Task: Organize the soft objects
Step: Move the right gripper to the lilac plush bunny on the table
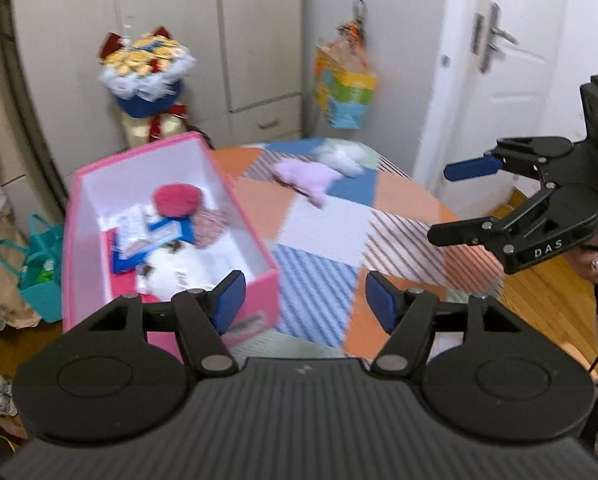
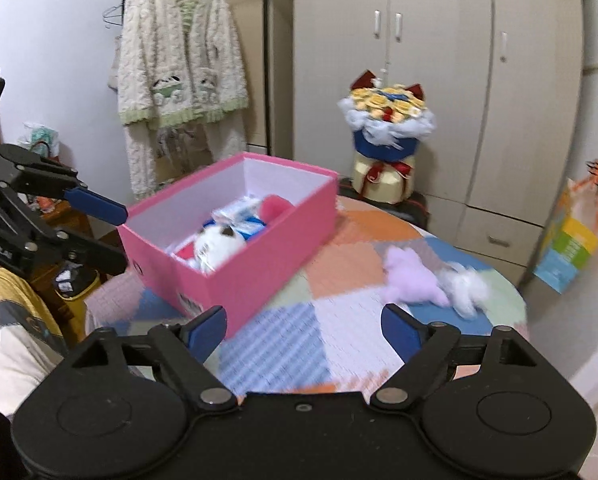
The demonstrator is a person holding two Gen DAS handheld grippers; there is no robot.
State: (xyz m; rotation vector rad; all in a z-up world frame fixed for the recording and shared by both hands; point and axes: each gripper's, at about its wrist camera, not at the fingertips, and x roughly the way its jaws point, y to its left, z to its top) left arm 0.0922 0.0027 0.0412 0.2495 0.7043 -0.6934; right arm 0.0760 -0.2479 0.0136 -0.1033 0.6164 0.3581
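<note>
A pink box (image 1: 75,216) (image 2: 283,232) stands open on the left of a round table with a patchwork cloth (image 1: 327,232) (image 2: 339,304). Inside lie soft toys, among them a red ball (image 1: 176,200) and a white plush (image 1: 179,268) (image 2: 219,246). A lilac plush (image 1: 311,178) (image 2: 411,280) and a white plush (image 1: 341,156) (image 2: 467,284) lie side by side on the far part of the cloth. My left gripper (image 1: 303,300) (image 2: 115,236) is open and empty, over the box's near right corner. My right gripper (image 2: 303,334) (image 1: 439,204) is open and empty above the table.
A flower bouquet (image 1: 147,76) (image 2: 387,120) stands behind the table by a wardrobe (image 1: 239,40). A coloured bag (image 1: 345,88) hangs on the wall near a white door (image 1: 507,60). A cardigan (image 2: 179,52) hangs left. Teal bags (image 1: 39,272) sit on the floor.
</note>
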